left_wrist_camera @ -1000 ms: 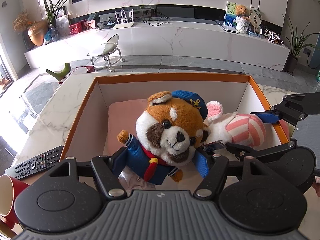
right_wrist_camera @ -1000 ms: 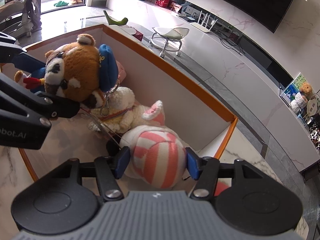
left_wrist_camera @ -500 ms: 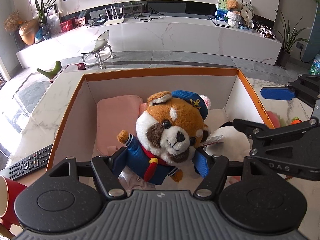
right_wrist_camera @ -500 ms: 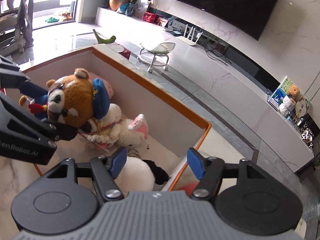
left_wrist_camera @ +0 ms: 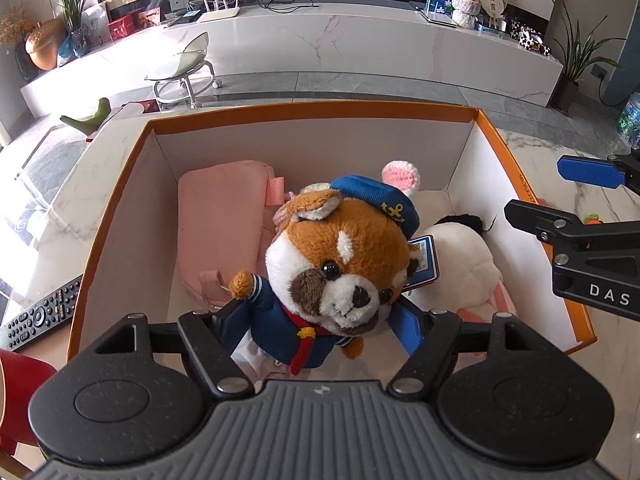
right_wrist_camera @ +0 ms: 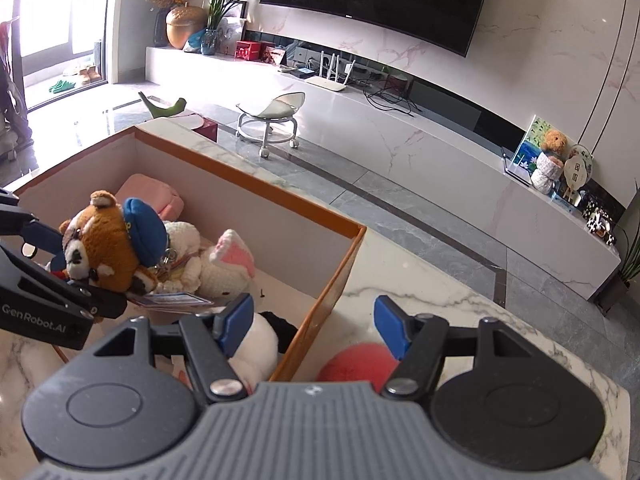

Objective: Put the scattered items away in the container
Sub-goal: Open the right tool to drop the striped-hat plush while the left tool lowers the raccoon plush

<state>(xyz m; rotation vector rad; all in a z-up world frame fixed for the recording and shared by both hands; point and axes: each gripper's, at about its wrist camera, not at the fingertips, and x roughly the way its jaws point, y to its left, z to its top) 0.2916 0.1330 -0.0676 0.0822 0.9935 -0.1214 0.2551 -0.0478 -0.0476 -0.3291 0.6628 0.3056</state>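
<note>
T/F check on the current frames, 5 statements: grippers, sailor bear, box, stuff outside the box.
1. The left gripper is shut on the sailor bear plush. True.
2. The right gripper holds the striped plush. False: its jaws are open and empty, above the box's right edge.
3. A pink pouch lies inside the box. True.
4. The remote control is in the box. False: it lies on the marble table outside the box's left wall.
5. A red-pink item sits on the table outside the box, under the right gripper. True.
</note>
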